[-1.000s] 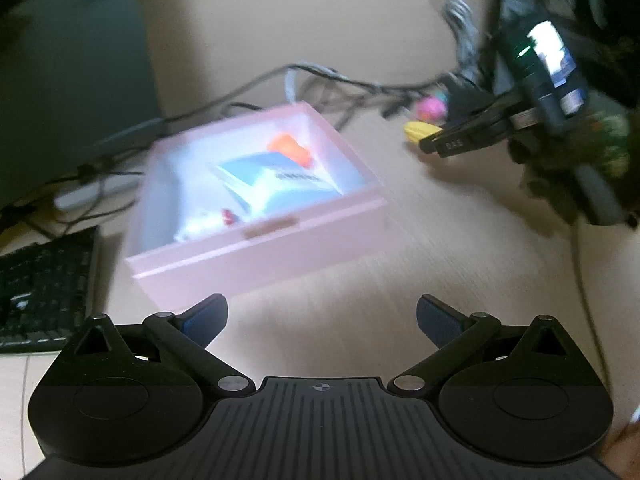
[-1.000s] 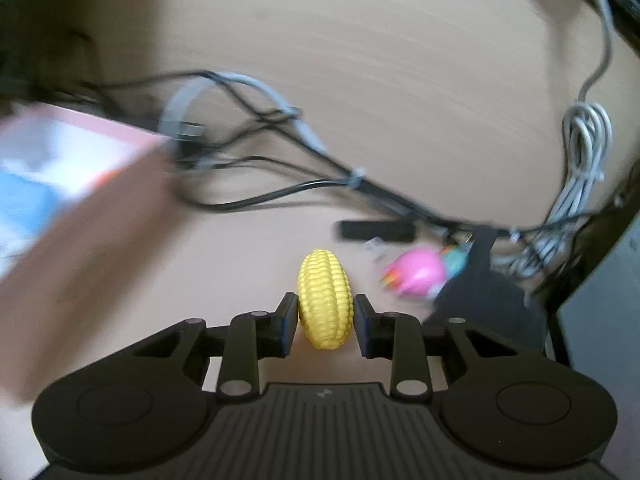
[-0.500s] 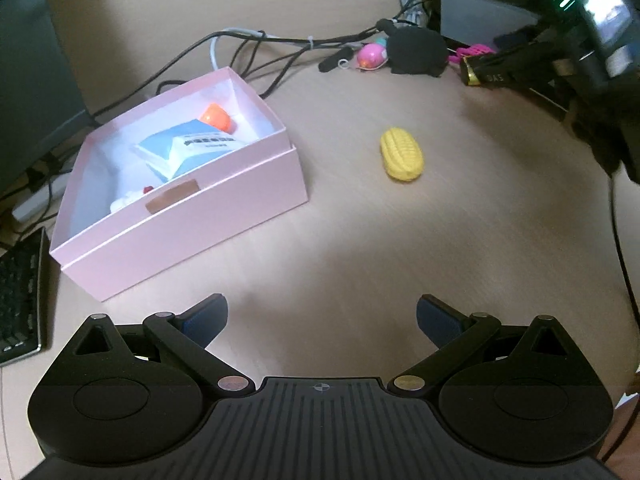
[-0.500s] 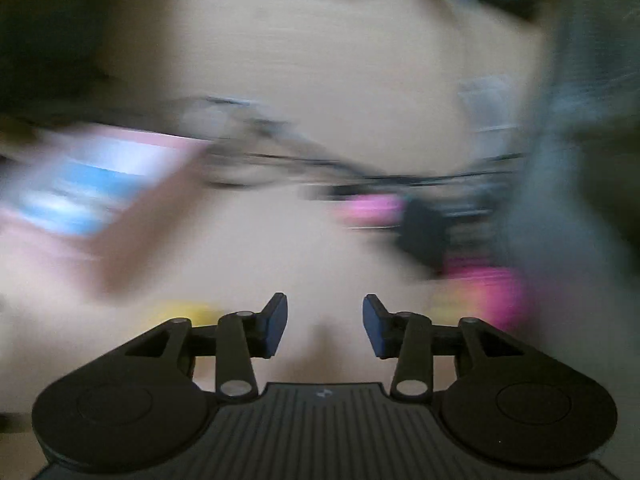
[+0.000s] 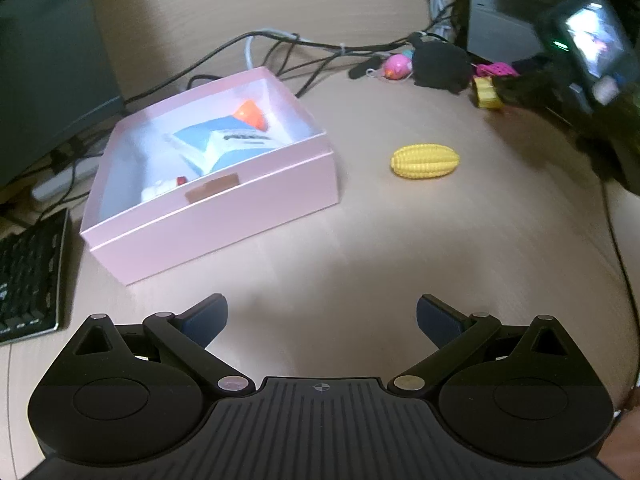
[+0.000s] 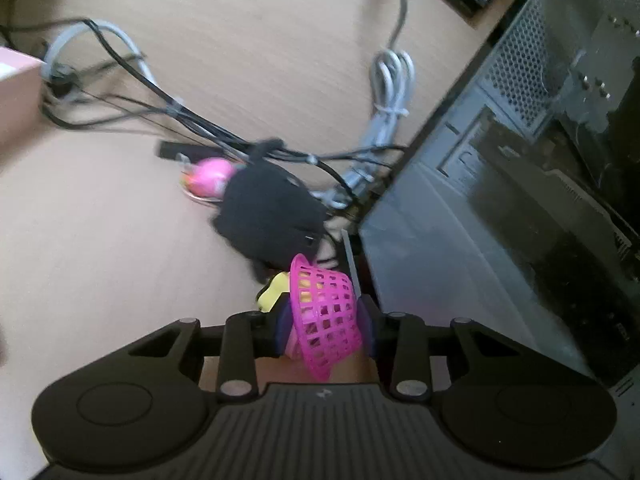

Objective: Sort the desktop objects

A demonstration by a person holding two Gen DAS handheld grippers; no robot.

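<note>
A pink open box (image 5: pixel 256 196) holds a blue-white packet (image 5: pixel 236 142), an orange toy (image 5: pixel 250 114) and a small white item. A yellow toy corn (image 5: pixel 425 161) lies on the desk right of the box. My left gripper (image 5: pixel 322 318) is open and empty, well in front of both. My right gripper (image 6: pixel 325 330) has its jaws closed around a pink mesh basket (image 6: pixel 324 322), tipped on its side, with a yellow piece (image 6: pixel 272 292) at its left. The right gripper also shows in the left wrist view (image 5: pixel 508 88), at the far right.
A pink round toy (image 6: pixel 210 176) and a black soft object (image 6: pixel 268 212) lie among tangled cables (image 6: pixel 160 108). A computer case (image 6: pixel 520 200) stands at the right. A keyboard (image 5: pixel 28 276) and a monitor (image 5: pixel 44 72) are at the left.
My right gripper let go of the corn, which now lies on the desk, swung right and closed on the pink mesh basket. The left gripper stayed open and drew back a little.
</note>
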